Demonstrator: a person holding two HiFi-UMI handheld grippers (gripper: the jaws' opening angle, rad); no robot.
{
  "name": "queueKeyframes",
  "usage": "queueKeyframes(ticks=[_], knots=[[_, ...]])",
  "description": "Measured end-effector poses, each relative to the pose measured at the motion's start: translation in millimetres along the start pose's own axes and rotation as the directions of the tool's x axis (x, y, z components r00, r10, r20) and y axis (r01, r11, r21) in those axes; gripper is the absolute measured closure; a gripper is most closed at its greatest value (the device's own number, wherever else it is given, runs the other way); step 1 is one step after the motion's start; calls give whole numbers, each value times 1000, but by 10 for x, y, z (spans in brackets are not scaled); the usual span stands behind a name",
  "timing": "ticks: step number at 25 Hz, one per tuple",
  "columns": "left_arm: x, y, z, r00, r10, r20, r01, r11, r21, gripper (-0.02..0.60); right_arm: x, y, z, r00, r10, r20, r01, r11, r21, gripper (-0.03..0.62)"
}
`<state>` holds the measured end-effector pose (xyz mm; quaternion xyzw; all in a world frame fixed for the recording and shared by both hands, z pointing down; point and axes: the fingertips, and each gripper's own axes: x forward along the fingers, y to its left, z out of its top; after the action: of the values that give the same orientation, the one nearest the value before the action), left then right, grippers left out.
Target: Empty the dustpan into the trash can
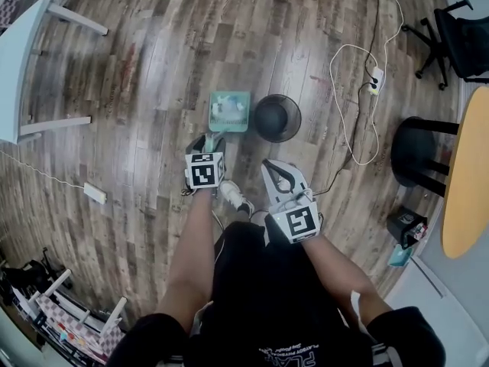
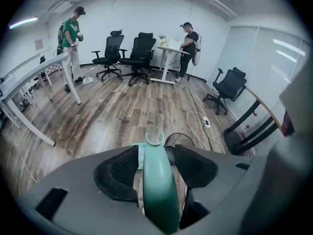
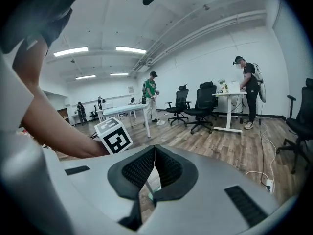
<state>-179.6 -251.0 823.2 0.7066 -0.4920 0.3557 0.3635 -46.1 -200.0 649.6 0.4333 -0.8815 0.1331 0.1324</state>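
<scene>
A teal dustpan [image 1: 229,112] lies flat on the wood floor with pale scraps in its pan. Just right of it stands a round black trash can [image 1: 277,118]. My left gripper [image 1: 211,139] reaches down over the pan's near end. In the left gripper view the green dustpan handle [image 2: 159,190] runs up between the open jaws of the left gripper [image 2: 156,153], with a thin gap on each side. The trash can rim [image 2: 185,136] shows just beyond. My right gripper [image 1: 274,168] hovers nearer me, right of the left one. Its pads meet in the right gripper view, so the right gripper [image 3: 153,153] is shut on nothing.
A white desk [image 1: 23,67] stands at the left. A white cable with a power strip [image 1: 372,82] trails right of the can. A black stool [image 1: 419,153] and a yellow round table [image 1: 467,176] are at the right. Office chairs [image 2: 139,53] and two people stand far back.
</scene>
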Motion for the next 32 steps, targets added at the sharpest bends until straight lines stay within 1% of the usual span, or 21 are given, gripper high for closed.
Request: queueKeyframes(ticks=[3,6,9,12,15,17,19,24,27,32], knots=[[72,5,-23,1000,0,-19,0,1000,-2,341,15,-129,-215,997,-47,-54,50,997,56,571],[125,7,-52,999,-9,-31,8,1000,-15,342,-5,-276,-413,988,-98,-116,107,991,77,571],[181,28,-78,999,-12,-48,10,1000,-26,344,-8,-374,-563,980,-122,-158,136,987,86,571],[231,32,-107,996,4,-85,-5,1000,-4,356,-27,-453,-604,977,-133,-169,150,984,93,570],[263,39,-113,995,18,-102,-19,1000,-5,393,-40,-500,-621,975,-136,-173,154,984,91,571],[263,52,-115,994,25,-104,-27,999,-22,437,-46,-511,-637,975,-136,-175,154,984,89,571],[275,42,-129,994,26,-108,-28,999,-22,439,-51,-504,-650,975,-134,-175,150,985,81,571],[297,61,-137,993,30,-116,-32,999,-15,443,-3,-367,-614,980,-105,-171,110,994,21,571],[301,82,-111,993,38,-116,-40,999,-9,453,-19,-339,-616,980,-99,-170,103,995,15,571],[284,94,-132,993,70,-98,-67,997,37,465,-96,-299,-664,978,-104,-183,108,994,16,571]])
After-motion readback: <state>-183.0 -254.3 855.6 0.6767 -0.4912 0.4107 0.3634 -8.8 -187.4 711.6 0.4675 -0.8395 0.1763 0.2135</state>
